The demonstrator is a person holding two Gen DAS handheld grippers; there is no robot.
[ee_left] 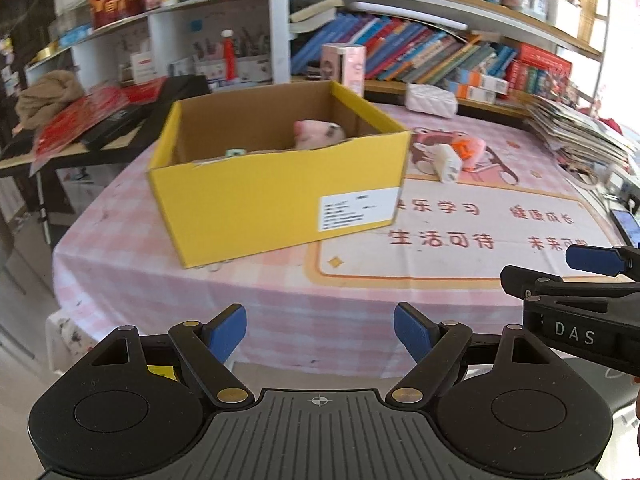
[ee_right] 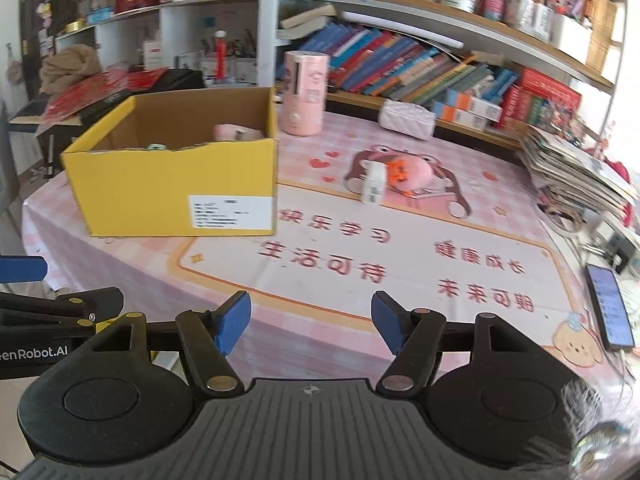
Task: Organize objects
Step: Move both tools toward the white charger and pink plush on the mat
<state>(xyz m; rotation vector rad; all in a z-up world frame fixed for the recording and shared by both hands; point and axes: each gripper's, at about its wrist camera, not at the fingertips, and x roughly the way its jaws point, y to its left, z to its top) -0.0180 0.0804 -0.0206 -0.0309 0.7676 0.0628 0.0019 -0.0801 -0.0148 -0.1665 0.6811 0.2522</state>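
I see bare tablecloth ahead of both my grippers, an easy path. The yellow box blocks the left; a magazine stack and phone crowd the right edge.

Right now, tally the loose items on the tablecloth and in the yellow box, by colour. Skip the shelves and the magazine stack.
Pink: 4 (plush in the yellow box, plush on the cloth, canister, quilted pouch)
White: 1 (small box)
Green: 1 (item in the box, mostly hidden)
Black: 1 (phone)
Total: 7

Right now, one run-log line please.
left gripper open, empty | right gripper open, empty | yellow box holds pink toy | white item on table
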